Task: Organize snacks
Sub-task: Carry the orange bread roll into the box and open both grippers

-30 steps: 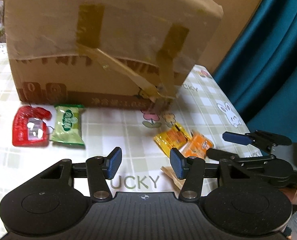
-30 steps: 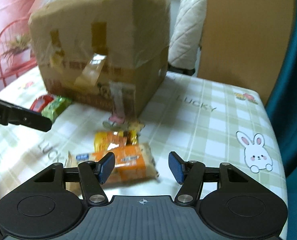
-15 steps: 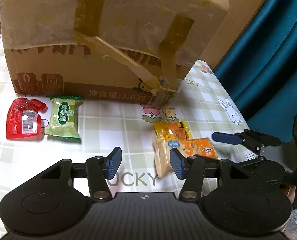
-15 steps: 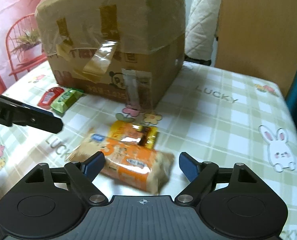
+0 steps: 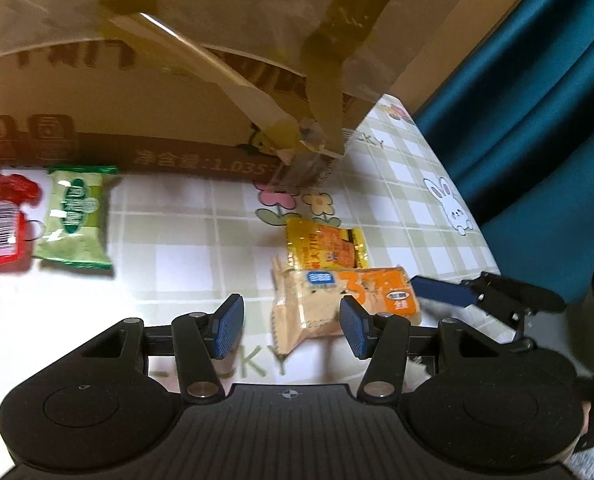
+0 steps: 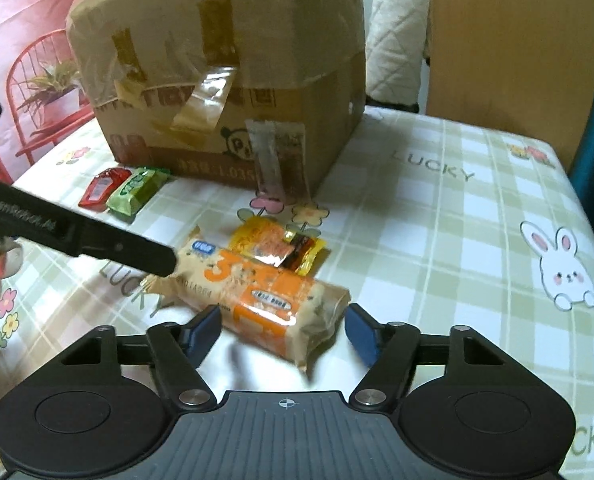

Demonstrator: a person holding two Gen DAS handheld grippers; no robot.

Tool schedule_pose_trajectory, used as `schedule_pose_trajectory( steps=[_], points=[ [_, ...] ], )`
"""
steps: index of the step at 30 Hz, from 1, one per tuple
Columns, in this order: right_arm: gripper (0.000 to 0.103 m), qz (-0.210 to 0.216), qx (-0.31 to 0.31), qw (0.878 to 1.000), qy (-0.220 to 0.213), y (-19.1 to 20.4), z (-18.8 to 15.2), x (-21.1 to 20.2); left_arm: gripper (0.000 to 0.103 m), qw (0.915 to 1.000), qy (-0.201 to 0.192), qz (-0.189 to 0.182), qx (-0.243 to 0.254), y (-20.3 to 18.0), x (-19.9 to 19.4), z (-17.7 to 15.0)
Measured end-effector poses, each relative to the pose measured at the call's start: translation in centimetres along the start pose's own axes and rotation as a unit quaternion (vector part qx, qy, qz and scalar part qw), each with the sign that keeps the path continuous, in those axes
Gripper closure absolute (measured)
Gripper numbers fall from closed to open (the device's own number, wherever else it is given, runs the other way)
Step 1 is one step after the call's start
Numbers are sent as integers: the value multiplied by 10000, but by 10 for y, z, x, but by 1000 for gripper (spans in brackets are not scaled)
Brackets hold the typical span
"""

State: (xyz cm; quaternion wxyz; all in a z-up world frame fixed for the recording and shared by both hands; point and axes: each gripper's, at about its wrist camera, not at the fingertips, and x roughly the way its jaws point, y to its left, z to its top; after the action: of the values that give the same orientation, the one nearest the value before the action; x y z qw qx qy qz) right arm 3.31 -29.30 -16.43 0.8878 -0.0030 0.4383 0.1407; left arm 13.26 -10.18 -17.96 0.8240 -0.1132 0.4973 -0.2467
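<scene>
An orange-and-beige biscuit pack (image 6: 257,300) lies on the checked tablecloth, touching a yellow snack packet (image 6: 277,246) behind it. My right gripper (image 6: 283,330) is open, its blue pads on either side of the pack's near end. My left gripper (image 5: 293,326) is open and empty; the same pack (image 5: 337,300) lies between its fingertips, nearer the right one, with the yellow packet (image 5: 323,246) beyond. A green packet (image 5: 77,218) and a red packet (image 5: 1,220) lie side by side at the left, by the box.
A large taped cardboard box (image 6: 233,80) stands at the back of the table (image 6: 477,240). A teal curtain (image 5: 537,100) hangs past the table's right edge. A wooden panel (image 6: 509,40) and a quilted chair back (image 6: 397,32) are behind.
Both grippers have moved forward and lower toward the orange pack. The right gripper's jaws have widened and now flank the pack, which has shifted and turned.
</scene>
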Motion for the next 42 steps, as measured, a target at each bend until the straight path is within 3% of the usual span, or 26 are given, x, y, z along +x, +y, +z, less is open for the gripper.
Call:
schedule_pose_trajectory(
  steps=[8, 12, 17, 24, 30, 34, 42],
  points=[
    [47, 29, 141, 9999, -28, 5, 1, 4, 49, 9997, 112, -86, 198, -9, 14, -7],
    [46, 37, 248, 9997, 23, 3, 0, 8, 62, 9996, 58, -206, 156, -6, 11, -8],
    [46, 10, 407, 9992, 6, 11, -1, 4, 63, 9995, 59, -217, 230, -4, 3, -8],
    [47, -240, 210, 9984, -474, 27, 16, -26, 63, 9971, -419, -332, 540, -16, -35, 2],
    [46, -501, -19, 9922, -1137, 37, 55, -66, 63, 9869, -1102, -424, 1096, -41, -78, 35],
    [46, -622, -299, 9836, -1666, 50, 99, -92, 63, 9769, -1537, -491, 1404, -47, -116, 70],
    [46, -467, -691, 9698, -2294, 73, 188, -95, 62, 9676, -2048, -319, 1444, -30, -164, 133]
  ],
)
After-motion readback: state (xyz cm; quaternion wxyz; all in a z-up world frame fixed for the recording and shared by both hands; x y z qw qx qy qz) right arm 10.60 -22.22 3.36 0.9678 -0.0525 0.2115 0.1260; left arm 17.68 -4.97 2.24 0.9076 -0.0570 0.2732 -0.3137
